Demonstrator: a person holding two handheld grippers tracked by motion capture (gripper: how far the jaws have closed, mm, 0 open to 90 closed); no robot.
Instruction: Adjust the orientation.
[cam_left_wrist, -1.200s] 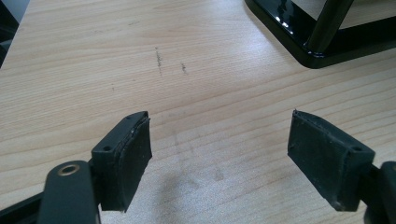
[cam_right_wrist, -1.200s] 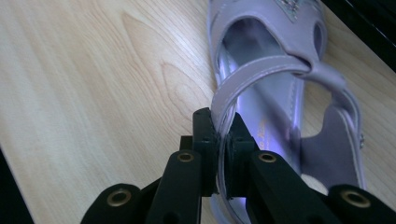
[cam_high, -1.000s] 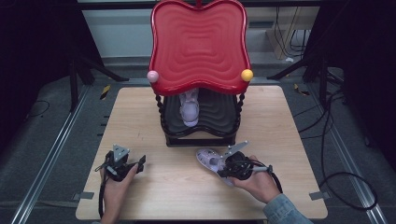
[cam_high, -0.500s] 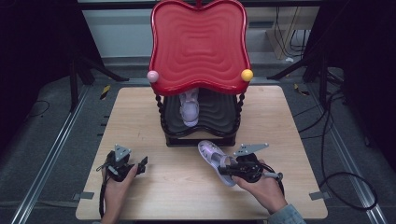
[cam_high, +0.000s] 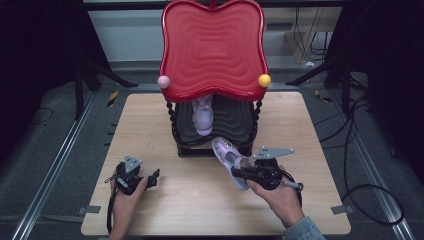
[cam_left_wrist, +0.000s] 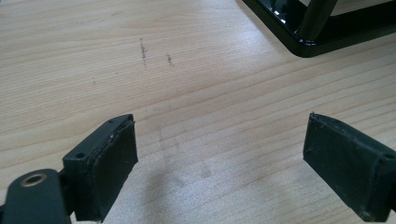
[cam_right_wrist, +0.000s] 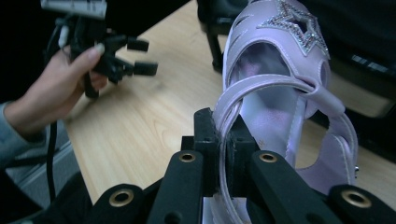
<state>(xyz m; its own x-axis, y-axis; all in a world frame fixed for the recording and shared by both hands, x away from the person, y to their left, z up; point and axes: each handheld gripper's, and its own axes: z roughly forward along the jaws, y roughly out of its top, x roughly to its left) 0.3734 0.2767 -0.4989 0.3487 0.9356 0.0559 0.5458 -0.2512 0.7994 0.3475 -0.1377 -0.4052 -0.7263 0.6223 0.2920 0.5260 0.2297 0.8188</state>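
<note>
- Lilac and glittery, a child's sandal (cam_high: 229, 161) sits in the centre of the high view, lifted off the wooden table (cam_high: 200, 210) just in front of the rack's black base.
- The right gripper (cam_high: 242, 173), at the lower right of the high view, has its jaws pinched tight on the sandal's heel strap; in the right gripper view the strap (cam_right_wrist: 227, 135) runs straight between the two black jaws.
- A silver star (cam_right_wrist: 295, 22) marks the sandal's toe at the upper right of that view, pointing away toward the rack.
- The red-topped shoe rack (cam_high: 212, 50) fills the upper middle of the high view. On its dark lower shelf, a matching second sandal (cam_high: 202, 114) already stands, left of centre.
- The left gripper (cam_high: 148, 179) is at the lower left of the high view, held over bare wood; its jaws have just been opening and stand wide with nothing between them.
- The step in hand looks like shelving the held sandal beside its partner.
- To do it well, the grip on the thin strap should stay firm, since the shoe can swing.
- The toe should go in low under the red top, aimed at the free shelf space to the right of the other sandal, clear of the turned post (cam_high: 257, 122).
</note>
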